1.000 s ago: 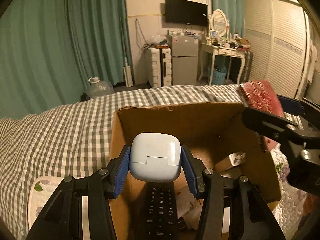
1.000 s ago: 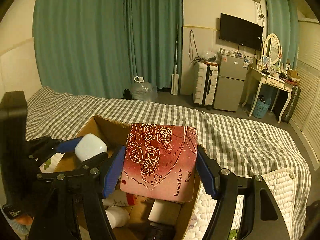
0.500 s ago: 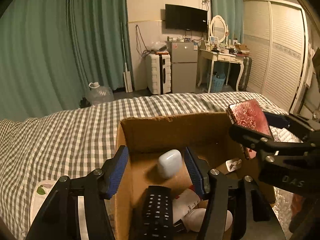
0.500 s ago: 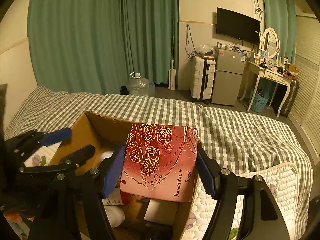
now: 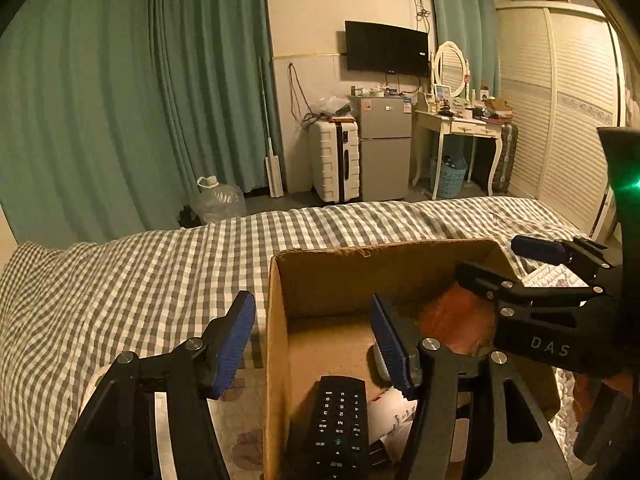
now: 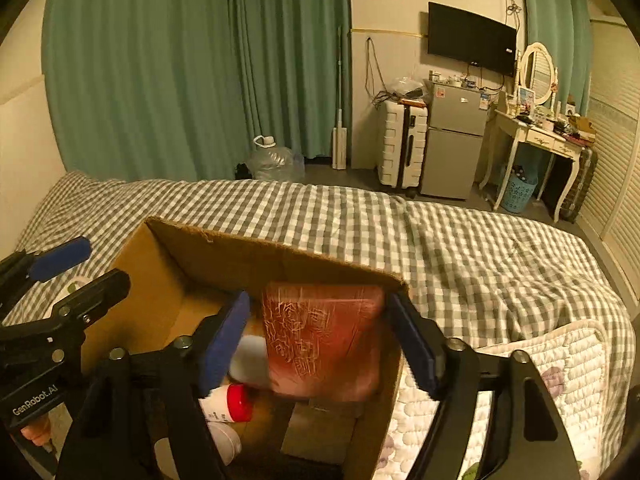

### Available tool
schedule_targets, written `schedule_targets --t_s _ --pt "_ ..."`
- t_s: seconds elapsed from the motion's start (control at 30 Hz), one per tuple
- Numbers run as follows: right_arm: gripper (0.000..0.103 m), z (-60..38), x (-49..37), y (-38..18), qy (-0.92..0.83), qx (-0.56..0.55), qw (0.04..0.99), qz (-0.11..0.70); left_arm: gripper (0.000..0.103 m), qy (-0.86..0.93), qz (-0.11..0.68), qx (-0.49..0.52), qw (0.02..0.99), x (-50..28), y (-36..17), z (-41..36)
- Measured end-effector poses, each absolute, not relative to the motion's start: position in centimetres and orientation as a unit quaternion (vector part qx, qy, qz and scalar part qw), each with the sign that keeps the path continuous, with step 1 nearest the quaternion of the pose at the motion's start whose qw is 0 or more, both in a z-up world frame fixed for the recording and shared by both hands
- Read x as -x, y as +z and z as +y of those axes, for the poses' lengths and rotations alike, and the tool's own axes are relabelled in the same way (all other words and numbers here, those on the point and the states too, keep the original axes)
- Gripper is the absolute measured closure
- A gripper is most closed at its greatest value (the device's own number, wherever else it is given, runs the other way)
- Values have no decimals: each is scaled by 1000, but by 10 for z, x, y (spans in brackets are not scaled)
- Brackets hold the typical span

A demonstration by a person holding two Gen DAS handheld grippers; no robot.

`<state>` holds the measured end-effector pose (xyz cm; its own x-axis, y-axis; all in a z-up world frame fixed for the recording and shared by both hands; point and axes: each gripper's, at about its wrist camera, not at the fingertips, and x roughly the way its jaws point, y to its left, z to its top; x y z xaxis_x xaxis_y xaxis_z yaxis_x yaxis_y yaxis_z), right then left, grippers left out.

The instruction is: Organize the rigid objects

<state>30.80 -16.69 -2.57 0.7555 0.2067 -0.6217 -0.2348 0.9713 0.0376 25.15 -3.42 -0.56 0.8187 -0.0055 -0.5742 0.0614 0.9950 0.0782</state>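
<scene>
The open cardboard box (image 5: 280,320) (image 6: 192,248) rests on the bed. My left gripper (image 5: 314,340) is open and holds nothing, and the box's left wall stands between its fingers. A black remote (image 5: 340,412) lies inside, and the white earbud case (image 5: 379,360) (image 6: 250,360) peeks out behind the right finger. My right gripper (image 6: 320,340) (image 5: 540,276) hovers over the box's right side, jaws opening. The red rose-patterned box (image 6: 324,344) (image 5: 456,320) is blurred between them, free of the pads, dropping into the carton.
A white bottle with a red cap (image 6: 228,404) and papers lie in the carton. Grey checked bedspread (image 5: 160,272) surrounds it, with a quilted pad (image 6: 520,364) to the right. Beyond the bed are a water jug (image 5: 218,200), suitcase (image 5: 334,160), fridge and dressing table.
The left gripper let go of the white case, which fell into the carton, and then rose. The right gripper opened and the red box slid down from between its pads.
</scene>
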Motion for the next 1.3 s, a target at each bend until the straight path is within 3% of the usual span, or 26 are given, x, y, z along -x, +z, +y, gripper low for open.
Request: schedule_targets --t_s 0.33,0.77,0.93,1.13,1.3 --pt "26 -170 -290 -2 118 30 944 307 33 9 259 -42 965 -228 23 -32" --pt "0 -201 -180 76 84 27 976 202 27 51 125 -40 990 -117 111 -38" --pt "0 -212 -123 104 87 19 983 161 26 59 84 -58 993 -68 136 -45" --pt "0 -219 -66 130 92 3 988 126 26 47 67 -48 995 -18 138 -43" --pt "0 -223 -28 105 77 -19 987 138 26 40 54 -42 997 19 97 -39"
